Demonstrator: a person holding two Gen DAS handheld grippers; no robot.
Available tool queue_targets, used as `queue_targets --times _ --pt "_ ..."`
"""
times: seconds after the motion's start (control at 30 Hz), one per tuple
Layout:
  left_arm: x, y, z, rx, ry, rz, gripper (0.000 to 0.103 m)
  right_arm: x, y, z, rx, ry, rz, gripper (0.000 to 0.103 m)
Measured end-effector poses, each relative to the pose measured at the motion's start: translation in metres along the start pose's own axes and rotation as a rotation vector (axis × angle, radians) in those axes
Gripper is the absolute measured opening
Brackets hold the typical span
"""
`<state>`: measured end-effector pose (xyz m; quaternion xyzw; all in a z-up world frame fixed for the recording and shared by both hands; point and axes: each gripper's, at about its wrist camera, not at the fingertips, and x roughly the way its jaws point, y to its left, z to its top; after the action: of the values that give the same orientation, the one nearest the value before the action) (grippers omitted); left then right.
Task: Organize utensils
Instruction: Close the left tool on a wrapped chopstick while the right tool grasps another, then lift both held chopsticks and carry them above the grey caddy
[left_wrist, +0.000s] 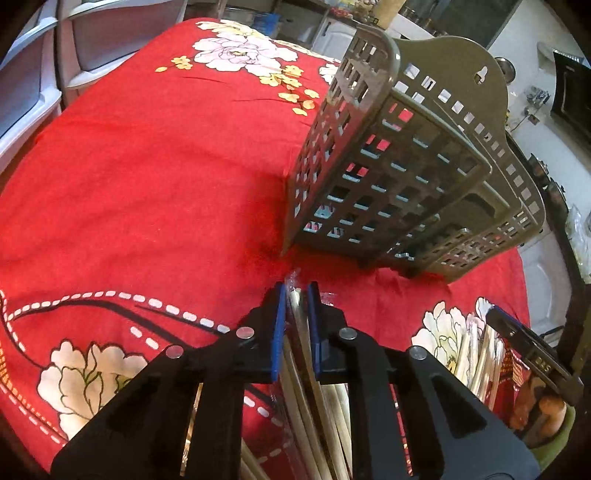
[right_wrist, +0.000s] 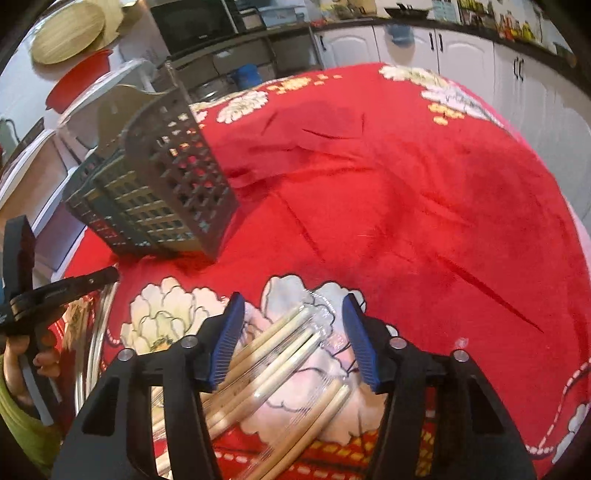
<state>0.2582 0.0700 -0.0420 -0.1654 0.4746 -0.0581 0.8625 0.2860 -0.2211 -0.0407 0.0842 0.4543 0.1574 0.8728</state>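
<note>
**Wrapped chopsticks gripped, holder just ahead**

The left gripper (left_wrist: 297, 295) is closed narrowly on a plastic-wrapped chopstick pair (left_wrist: 295, 314), whose long axis runs back along the fingers toward the camera. The perforated grey utensil holder (left_wrist: 391, 158) stands on the red floral cloth (left_wrist: 147, 166) just ahead and to the right of that gripper — near, but not touching; its open top appears tilted toward the view.

The right gripper (right_wrist: 293, 332) is spread wide over the remaining chopsticks (right_wrist: 273, 354) — pale, slender, sleeved in clear plastic, lying fanned on the cloth. Nothing is clamped there. The left gripper is judged nearer the holder.
</note>
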Motion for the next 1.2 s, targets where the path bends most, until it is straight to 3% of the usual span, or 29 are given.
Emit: queue_targets --times 0.27,0.33,0.8,1.2 --pt "0.003 -0.001 0.008 0.009 -0.009 -0.001 0.004 0.004 -0.006 0.004 0.018 -0.003 0.031 0.011" --pt "-0.001 -0.002 0.005 0.009 -0.019 -0.007 0.004 0.003 -0.007 0.005 0.017 -0.013 0.039 0.008" --pt "-0.059 -0.007 0.011 0.013 -0.151 -0.055 0.003 -0.048 0.03 0.019 -0.103 -0.161 0.096 0.002" --pt "-0.13 -0.032 0.025 0.075 -0.288 -0.109 0.002 -0.129 0.102 0.042 -0.286 -0.351 0.204 0.001"
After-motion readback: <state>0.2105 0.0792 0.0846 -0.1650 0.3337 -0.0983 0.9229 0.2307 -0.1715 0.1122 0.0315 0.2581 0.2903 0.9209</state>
